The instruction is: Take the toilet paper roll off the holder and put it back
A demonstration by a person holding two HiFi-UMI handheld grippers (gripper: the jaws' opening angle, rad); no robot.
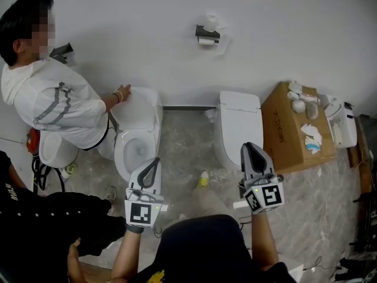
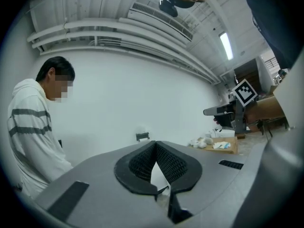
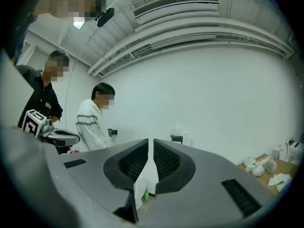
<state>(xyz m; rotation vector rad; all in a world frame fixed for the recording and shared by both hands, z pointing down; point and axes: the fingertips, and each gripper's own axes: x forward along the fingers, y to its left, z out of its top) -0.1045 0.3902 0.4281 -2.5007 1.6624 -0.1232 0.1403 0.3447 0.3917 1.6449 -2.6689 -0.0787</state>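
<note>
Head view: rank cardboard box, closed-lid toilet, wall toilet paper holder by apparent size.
1. cardboard box
2. closed-lid toilet
3. toilet paper holder, smallest by far, though also farthest from the camera.

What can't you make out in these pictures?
Toilet paper roll: too small in the head view, tinier in both gripper views; how it sits on the holder is unclear.
White items on the cardboard box: too small in the head view to name.
Floor beneath the camera wearer: hidden by their body, head view.
</note>
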